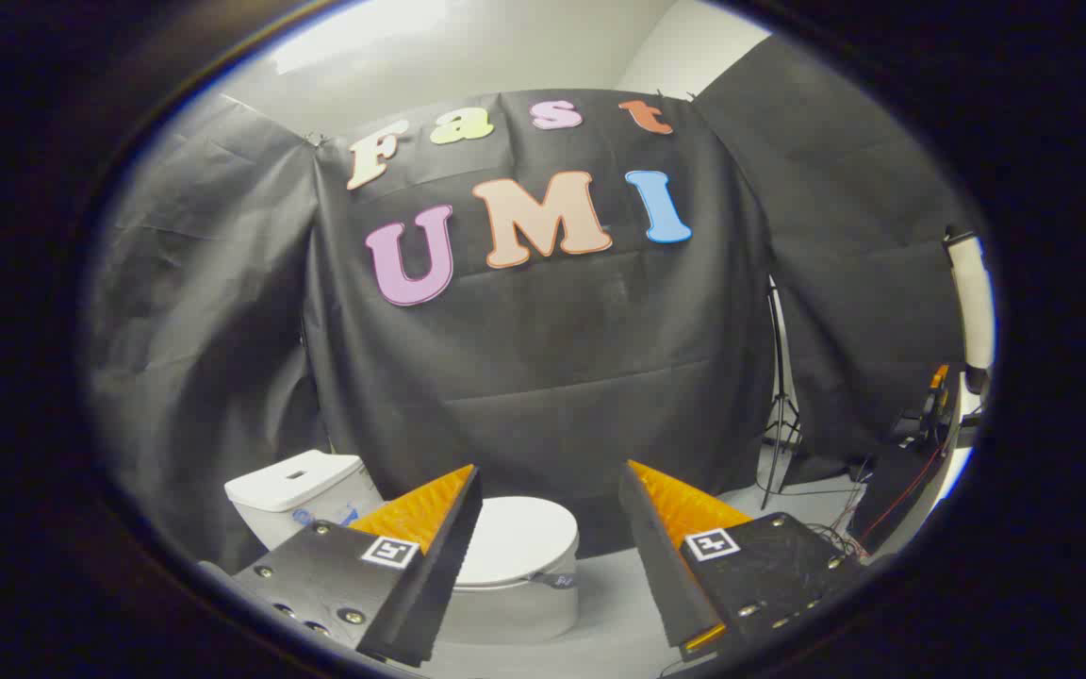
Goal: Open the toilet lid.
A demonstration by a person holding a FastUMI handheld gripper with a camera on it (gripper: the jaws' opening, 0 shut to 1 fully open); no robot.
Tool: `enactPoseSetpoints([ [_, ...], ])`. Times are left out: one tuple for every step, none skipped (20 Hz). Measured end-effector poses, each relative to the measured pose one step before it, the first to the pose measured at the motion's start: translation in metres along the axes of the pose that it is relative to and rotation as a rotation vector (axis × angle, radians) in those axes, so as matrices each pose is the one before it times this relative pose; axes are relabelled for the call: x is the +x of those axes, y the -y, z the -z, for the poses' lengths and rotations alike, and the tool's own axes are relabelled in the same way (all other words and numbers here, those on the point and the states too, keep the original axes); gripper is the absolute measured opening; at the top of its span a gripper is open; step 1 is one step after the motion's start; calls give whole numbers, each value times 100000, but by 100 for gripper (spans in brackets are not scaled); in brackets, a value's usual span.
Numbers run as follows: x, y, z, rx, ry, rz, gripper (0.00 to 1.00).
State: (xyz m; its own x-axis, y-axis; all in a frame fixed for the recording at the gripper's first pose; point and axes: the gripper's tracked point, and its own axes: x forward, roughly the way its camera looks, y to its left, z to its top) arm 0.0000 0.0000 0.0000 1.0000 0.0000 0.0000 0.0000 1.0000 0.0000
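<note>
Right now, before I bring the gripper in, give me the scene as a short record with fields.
toilet lid: down, closed over the bowl
toilet tank: behind the bowl, beyond the left finger
gripper: open, fingers spread, holding nothing
gripper to lid: lid lies beyond and between the fingers, no contact
tripod stand: beyond the right finger, against the cloth wall
task state: lid not yet lifted
</note>
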Motion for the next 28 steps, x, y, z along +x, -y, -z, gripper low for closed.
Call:
enactPoseSetpoints([
  [6,8,29,230,391,-81,87],
  [-43,84,-12,271,173,77,87],
  [-63,172,49,358,171,333,87],
  [-9,124,-79,452,196,293,87],
  [-52,116,-5,493,345,268,87],
  [-54,80,-42,269,238,264,87],
  [12,164,-6,294,42,504,87],
  [-37,130,47,234,44,324,87],
  [-106,40,-38,217,154,180,87],
  [-21,5,-62,253,168,114,87],
  [26,68,5,286,145,59,87],
  [-13,62,-33,316,121,20,87],
  [-70,43,-12,311,237,-59,87],
  [32,30,-100,330,232,71,87],
  [30,29,36,332,211,-22,87],
  [-10,22,-53,321,254,16,87],
  [-9,89,-68,286,201,81,87],
  [29,-4,-86,163,154,95,87],
  [1,59,51,103,47,104,87],
  [-58,54,-24,79,70,170,87],
  [-83,36,19,131,76,76,87],
  [14,-3,-31,238,99,1,87],
  [-3,85,-22,235,196,90,87],
  [9,1,-85,243,144,43,87],
  [59,40,65,157,125,59,87],
  [-29,-17,-42,83,68,116,87],
  [-46,98,3,-41,85,166,87],
  [-8,36,-58,72,24,81,87],
])
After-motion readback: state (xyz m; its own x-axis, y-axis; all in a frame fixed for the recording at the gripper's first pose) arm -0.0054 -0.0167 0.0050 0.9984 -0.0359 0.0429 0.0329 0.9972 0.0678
